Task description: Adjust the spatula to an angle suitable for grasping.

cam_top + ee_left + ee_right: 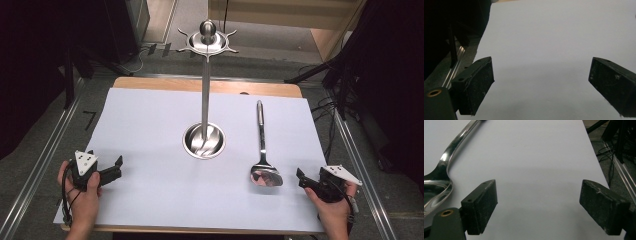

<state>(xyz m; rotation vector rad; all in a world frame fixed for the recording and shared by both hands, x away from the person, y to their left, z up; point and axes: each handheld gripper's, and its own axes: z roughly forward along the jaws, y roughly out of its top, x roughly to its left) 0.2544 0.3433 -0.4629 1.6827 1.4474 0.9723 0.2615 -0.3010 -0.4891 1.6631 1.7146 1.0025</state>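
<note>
A white paper sheet covers the wooden counter. A polished steel utensil stand with a round dished base and hooked crown sits upright at centre. A shiny steel serving spoon lies flat to its right, bowl toward the person. The left gripper rests at the sheet's near-left edge, fingers spread wide, holding nothing. The right gripper sits just beside the spoon bowl, fingers likewise wide apart and empty.

A stand sits mid-sheet, with a spoon to its right. The sheet lies on a table; the grippers rest at its near corners
</note>
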